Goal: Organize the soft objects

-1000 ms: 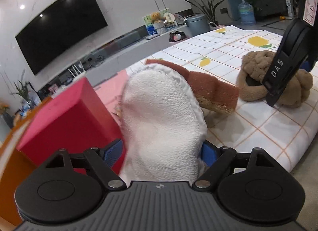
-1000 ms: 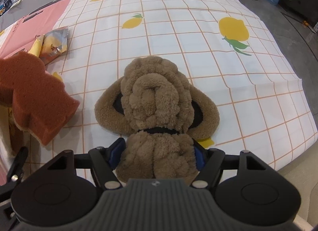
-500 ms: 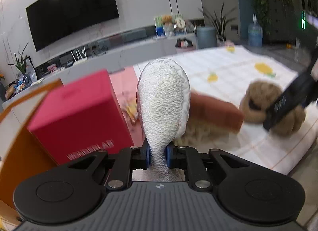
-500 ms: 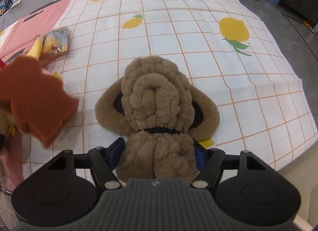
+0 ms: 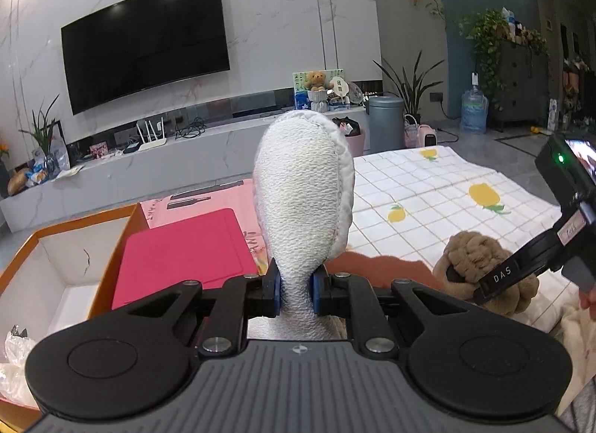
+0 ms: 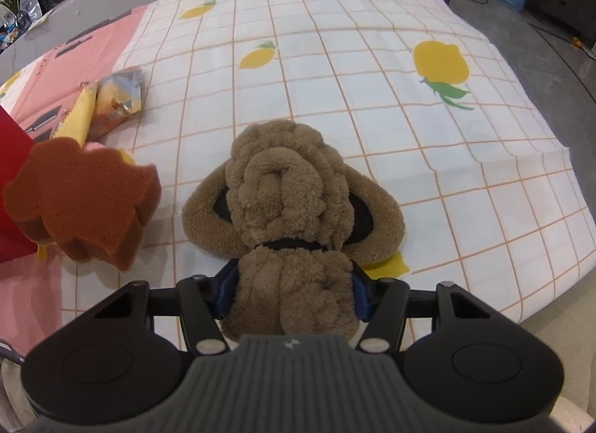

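The left gripper (image 5: 296, 293) pinched a white slipper (image 5: 303, 194) aloft, its next move likely toward the orange box (image 5: 70, 243) at nine o'clock, while the right gripper's (image 6: 292, 293) fingers were closing around the brown plush dog (image 6: 292, 205).

On the bed cover (image 6: 335, 71) lie 3 soft things: 1 white terry pad (image 5: 301, 202), standing at 12 o'clock in the left view, 1 brown plush dog (image 6: 294, 202) at the centre of the right view, and 1 rust-brown sponge (image 6: 85, 202) at 9 o'clock there. Snack packets (image 6: 111, 97) number 2, side by side at 10 o'clock. There are 2 boxes: 1 red box (image 5: 186, 250) and 1 open orange-rimmed box (image 5: 74, 243), both at 9 o'clock in the left view. The cover shows 4 printed yellow fruits whole. Grippers count 2: left gripper (image 5: 296, 293) and right gripper (image 6: 294, 293).
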